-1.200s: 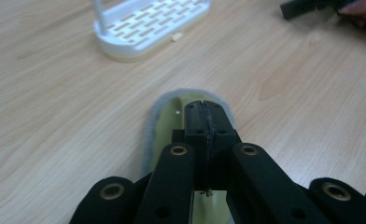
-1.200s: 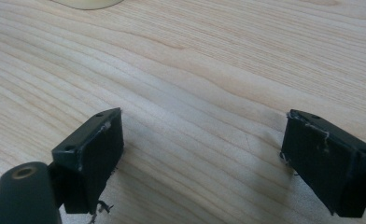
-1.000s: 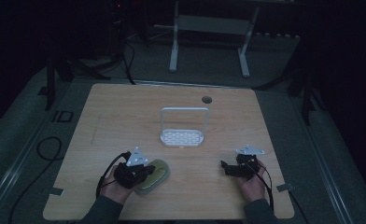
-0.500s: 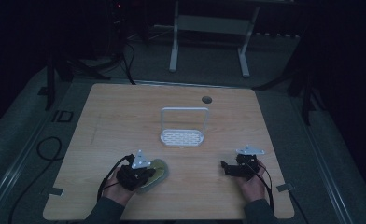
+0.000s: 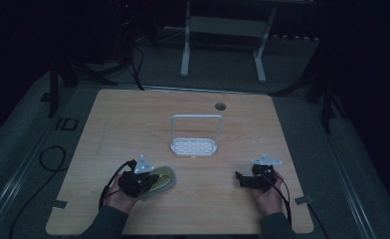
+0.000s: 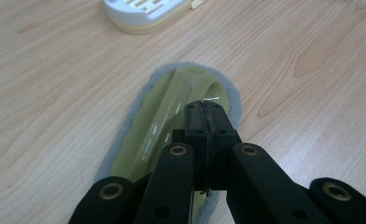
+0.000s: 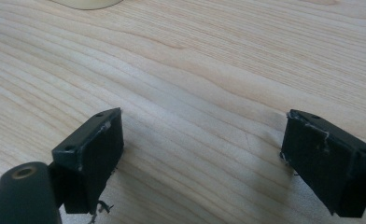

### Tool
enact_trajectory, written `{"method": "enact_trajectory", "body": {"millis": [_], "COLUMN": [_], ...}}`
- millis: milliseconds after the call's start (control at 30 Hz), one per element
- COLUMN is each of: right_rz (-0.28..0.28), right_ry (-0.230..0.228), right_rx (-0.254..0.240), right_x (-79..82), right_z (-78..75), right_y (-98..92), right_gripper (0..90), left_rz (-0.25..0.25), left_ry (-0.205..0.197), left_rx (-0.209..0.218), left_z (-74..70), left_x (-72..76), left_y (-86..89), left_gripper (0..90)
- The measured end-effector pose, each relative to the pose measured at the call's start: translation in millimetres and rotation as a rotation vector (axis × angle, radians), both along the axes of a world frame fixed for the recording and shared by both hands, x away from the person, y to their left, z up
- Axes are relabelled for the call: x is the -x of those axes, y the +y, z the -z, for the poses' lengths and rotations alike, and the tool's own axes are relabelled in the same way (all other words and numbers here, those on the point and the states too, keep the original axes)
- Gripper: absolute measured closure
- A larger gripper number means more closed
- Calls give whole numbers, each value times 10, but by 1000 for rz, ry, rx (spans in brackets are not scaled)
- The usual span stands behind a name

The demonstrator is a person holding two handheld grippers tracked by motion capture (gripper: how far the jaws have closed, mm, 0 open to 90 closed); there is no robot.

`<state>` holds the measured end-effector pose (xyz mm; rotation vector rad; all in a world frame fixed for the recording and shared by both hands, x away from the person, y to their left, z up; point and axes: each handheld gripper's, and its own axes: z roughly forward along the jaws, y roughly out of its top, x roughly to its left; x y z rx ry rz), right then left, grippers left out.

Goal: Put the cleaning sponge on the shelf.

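A dim room surrounds a pale wooden table point(image 5: 133, 119), with cables on the dark floor at its left. Near the table's front edge, left of the middle, lies an oval scrubbing pad point(image 6: 172, 112): an olive-yellow glossy top with a raised ridge running along it, ringed by a thin grey felt border. It lies flat on the wood. The left gripper point(image 6: 204, 112) rests over the pad's near end, its jaws pressed tight together, pinching the glossy ridge of the pad between them. Farther toward the table's middle stands a white slotted tray point(image 5: 193, 147) with an upright wire handle, well apart from the pad. The right gripper point(image 7: 202, 144) sits near the front right corner, its jaws spread wide with nothing but bare wood between them. A small round hole point(image 5: 220, 106) marks the table near its far edge.
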<state>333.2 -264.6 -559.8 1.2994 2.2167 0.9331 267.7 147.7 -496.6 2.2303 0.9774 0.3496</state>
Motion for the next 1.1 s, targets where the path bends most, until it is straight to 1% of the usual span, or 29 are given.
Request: {"method": "enact_trajectory", "body": {"millis": [100,133,300,533,600,667,833,933,967,1067,1100], "right_rz": [0,0,0,1,1,1,1,1,1,1,1], "right_ry": [0,0,-1,-1,-1,-1,-1,-1,0,-1,0], "right_rx": [0,0,1,-1,-1,-1,-1,-1,-1,-1,-1], "right_x": [0,0,-1,0,0,0,0,0,0,0,0], "right_z": [0,0,0,1,1,1,1,1,1,1,1], "right_y": [0,0,0,1,1,1,1,1,1,1,1], "right_gripper": [125,125,125,125,125,125,125,125,125,125,125], "left_rz": [18,21,45,53,59,65,86,89,102,112,123], "left_ry": [-15,-14,-15,-12,-9,-4,17,22,34,42,53], "left_rx": [10,9,-15,-29,-38,-42,-80,-82,-93,-101,-114], "left_z": [-60,-78,-150,-259,-286,-307,-356,-362,-381,-384,-385], "left_x": [-1,-6,-60,-139,-159,-179,-248,-261,-292,-307,-323], "left_y": [36,46,83,131,137,140,148,148,143,131,114], "left_gripper": [881,873,818,710,692,676,643,634,623,609,604]}}
